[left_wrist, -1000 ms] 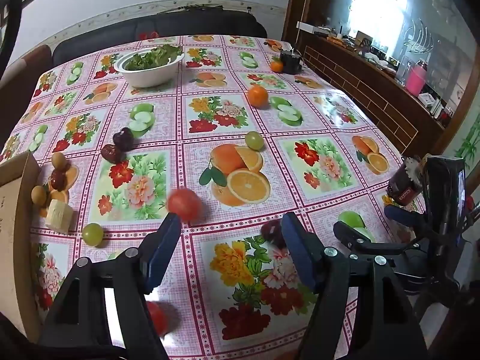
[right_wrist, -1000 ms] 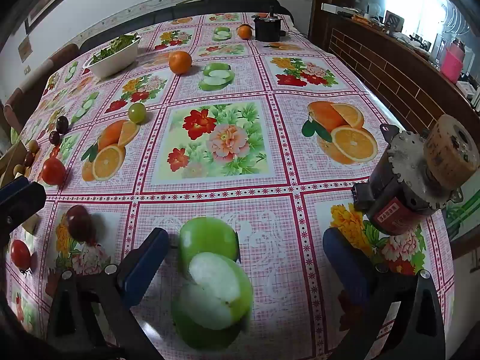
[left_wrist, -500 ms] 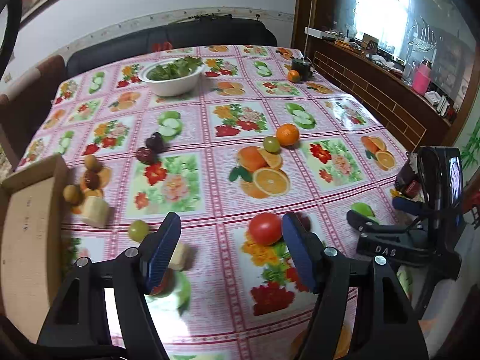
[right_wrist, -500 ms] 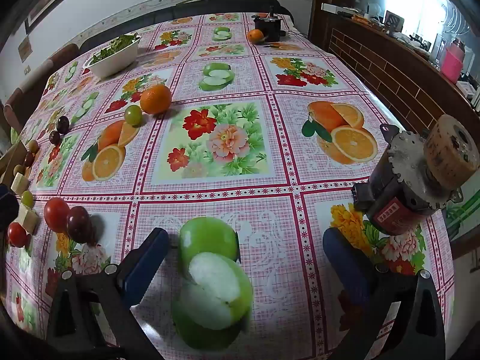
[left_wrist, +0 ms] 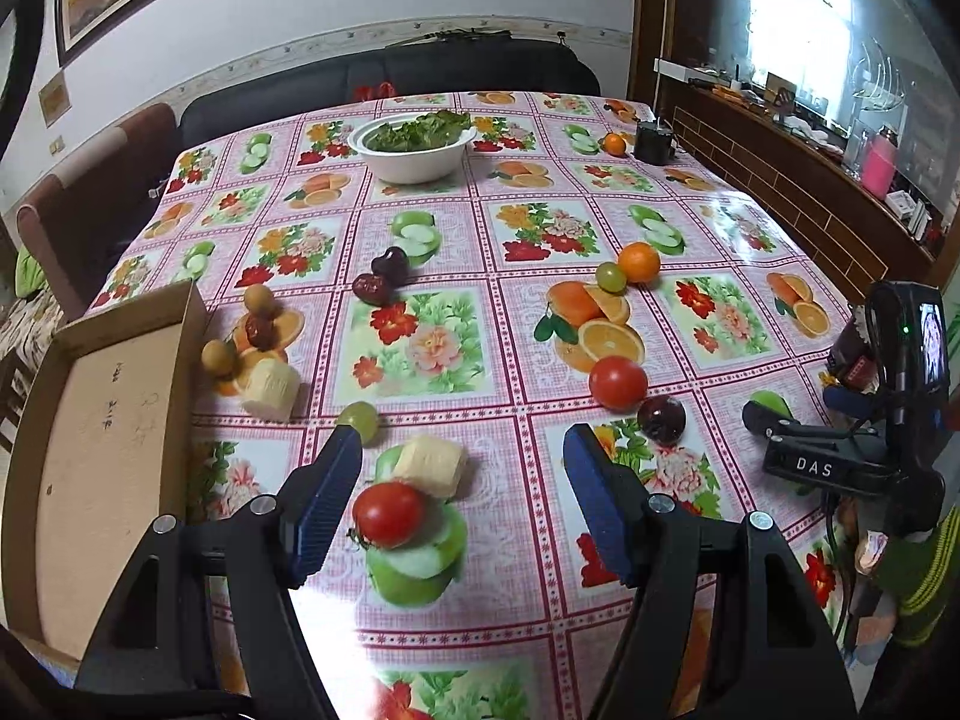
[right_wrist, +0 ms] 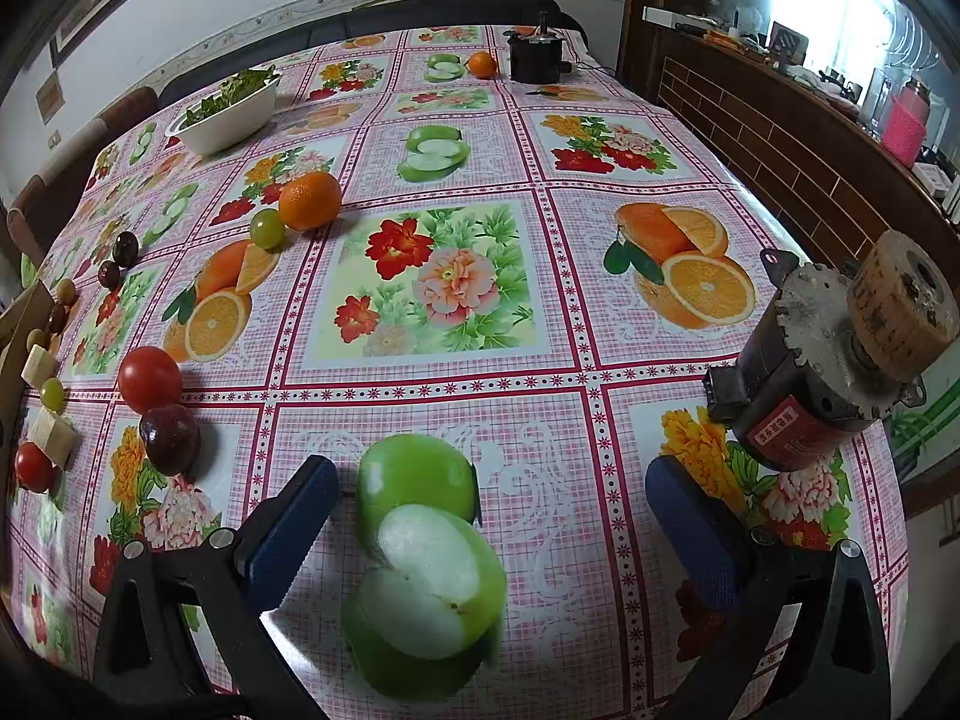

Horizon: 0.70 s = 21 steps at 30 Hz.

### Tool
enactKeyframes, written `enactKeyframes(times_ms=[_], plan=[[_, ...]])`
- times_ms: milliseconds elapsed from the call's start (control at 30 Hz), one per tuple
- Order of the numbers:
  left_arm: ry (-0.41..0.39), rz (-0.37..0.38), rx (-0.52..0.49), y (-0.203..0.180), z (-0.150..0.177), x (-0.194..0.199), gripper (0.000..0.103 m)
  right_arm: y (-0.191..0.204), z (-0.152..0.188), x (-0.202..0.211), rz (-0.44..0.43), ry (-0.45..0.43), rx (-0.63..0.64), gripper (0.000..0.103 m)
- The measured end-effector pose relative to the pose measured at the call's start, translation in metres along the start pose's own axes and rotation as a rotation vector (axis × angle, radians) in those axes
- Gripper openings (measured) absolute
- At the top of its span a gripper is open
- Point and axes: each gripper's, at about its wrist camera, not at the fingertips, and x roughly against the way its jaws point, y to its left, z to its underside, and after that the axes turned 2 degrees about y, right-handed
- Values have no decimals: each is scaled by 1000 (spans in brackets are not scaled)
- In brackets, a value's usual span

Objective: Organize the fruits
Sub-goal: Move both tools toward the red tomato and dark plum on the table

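A dining room with a dark sofa (left_wrist: 384, 69) at the far end holds a bench covered by a pink checked cloth (left_wrist: 528, 222) printed with flowers and fruit.

The left gripper (left_wrist: 462, 471) hangs over the near edge with its blue jaws spread wide and nothing between them. Just ahead of it, low between the fingers, lies a small red tomato (left_wrist: 389, 513), with a pale cut chunk (left_wrist: 433, 468) touching it from behind. A green grape (left_wrist: 358, 420) sits right at the tip of the left finger. To the left stands an open cardboard box (left_wrist: 102, 420); beside its far wall lie a second pale chunk (left_wrist: 270, 387), two tan round fruits and a dark red one. Farther right are a larger tomato (left_wrist: 618, 383) and a dark plum (left_wrist: 660, 418) nearly touching, then a green grape (left_wrist: 611, 277) against an orange (left_wrist: 639, 261). Two dark fruits (left_wrist: 381, 279) lie mid-bench, and a white bowl of greens (left_wrist: 413, 147) stands well beyond.

The right gripper (right_wrist: 492, 516) is likewise released and wide, holding nothing; only a printed green apple shows under it. Just off its right finger a motor-like cylinder with a red label (right_wrist: 834, 372) lies on its side at the bench edge. Far back, a small orange (right_wrist: 482, 64) sits beside a black pot-like object (right_wrist: 536, 54).
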Motion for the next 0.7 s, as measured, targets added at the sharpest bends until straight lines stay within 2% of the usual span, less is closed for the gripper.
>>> enactKeyframes(times_ms=[100,167,200,267,333,533,633,700], plan=[[3,0,-7,0,3,1,69,0,3,6,12,-8,-6,102],[10,4,-6,1,4,0,69,-2,5,18,4,-41,-71,103],[14,7,-7,0,5,-1,69,-4,8,25,-54,-56,-123,103],[18,2,-7,1,6,0,69,-9,15,39,-283,-96,-234,103],[19,10,-3,3,8,3,69,0,14,48,-350,-80,-218,102],[6,5,12,11,12,12,69,47,12,110,-215,-226,-23,102],[1,3,20,17,14,17,69,63,14,127,-89,-268,54,102],[-2,-4,26,21,17,21,69,69,18,133,-42,-264,75,102]])
